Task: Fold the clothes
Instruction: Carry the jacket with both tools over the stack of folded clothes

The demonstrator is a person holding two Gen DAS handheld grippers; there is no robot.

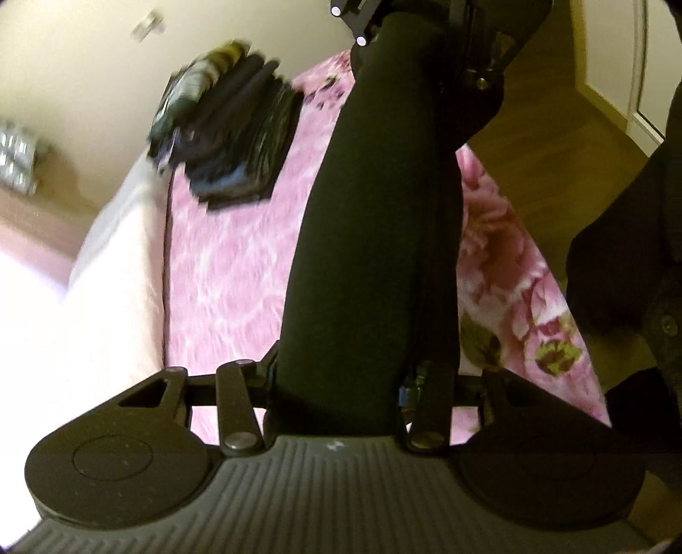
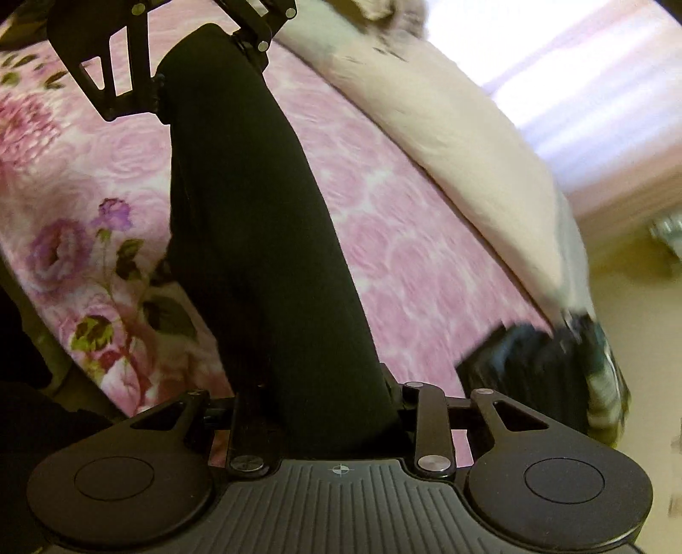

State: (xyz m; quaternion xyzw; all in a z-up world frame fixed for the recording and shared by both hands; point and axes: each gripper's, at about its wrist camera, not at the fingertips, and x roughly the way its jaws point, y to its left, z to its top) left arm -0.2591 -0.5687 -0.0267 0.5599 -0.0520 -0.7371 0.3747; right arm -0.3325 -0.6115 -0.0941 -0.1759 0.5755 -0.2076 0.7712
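**Black garment stretched between two grippers above the bed**

Left wrist view: left gripper [image 1: 341,383] clamped on one end of a black garment [image 1: 375,221]; cloth running taut up to the right gripper [image 1: 430,25] at the top edge; below, pink floral bedspread [image 1: 221,272]; folded dark stack [image 1: 238,140] near a pale pillow [image 1: 115,264].

Right wrist view: right gripper [image 2: 315,409] pinching the garment's [image 2: 255,213] other end; left gripper [image 2: 196,47] gripping far end; bedspread [image 2: 405,238], pillow [image 2: 460,140], dark stack [image 2: 528,366] beyond.

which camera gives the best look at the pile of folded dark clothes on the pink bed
The left wrist view: the pile of folded dark clothes shows whole on the pink floral bedspread, though blurred. The right wrist view catches it at the edge, smeared.
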